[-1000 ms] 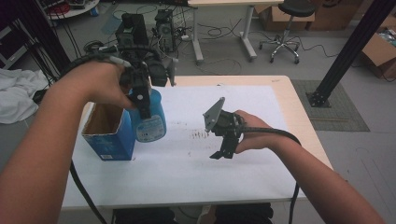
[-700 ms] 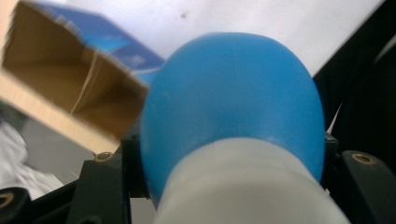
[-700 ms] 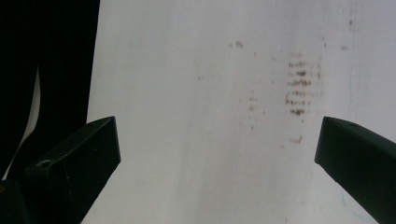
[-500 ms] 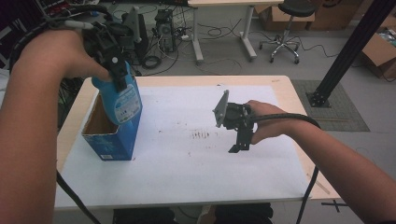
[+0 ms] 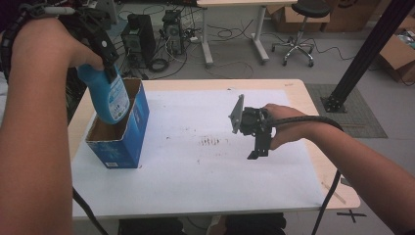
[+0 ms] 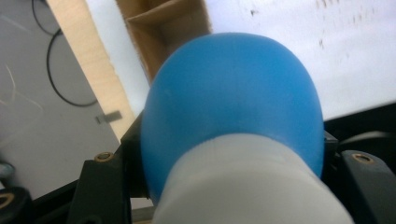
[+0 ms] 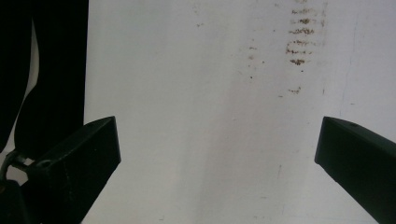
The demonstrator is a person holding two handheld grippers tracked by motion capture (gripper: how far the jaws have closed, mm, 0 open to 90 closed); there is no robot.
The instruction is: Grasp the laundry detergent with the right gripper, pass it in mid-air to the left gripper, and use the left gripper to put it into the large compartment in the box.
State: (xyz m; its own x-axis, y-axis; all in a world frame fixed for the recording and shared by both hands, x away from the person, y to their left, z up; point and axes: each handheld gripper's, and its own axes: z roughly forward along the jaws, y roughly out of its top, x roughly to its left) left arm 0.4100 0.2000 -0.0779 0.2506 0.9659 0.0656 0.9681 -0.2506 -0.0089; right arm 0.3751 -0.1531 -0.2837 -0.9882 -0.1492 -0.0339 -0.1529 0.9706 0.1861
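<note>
A blue bottle with a white cap hangs tilted, its lower end dipping into the open top of a blue cardboard box. My left gripper is shut on the bottle's neck, high at the table's left. In the left gripper view the bottle sits between the jaws, with the box's brown inside below it. My right gripper hovers over the white table cover right of centre. Its jaws point down and stand open, nothing between them.
Brown stain marks dot the cover near the middle. The wooden table edge runs along the right. Behind the table stand a second desk, an office chair, computer cases and a black slanted post.
The left hand carried the bottle up and to the left, from beside the box to over its opening, and its base now dips inside. The right gripper drifted slightly right.
</note>
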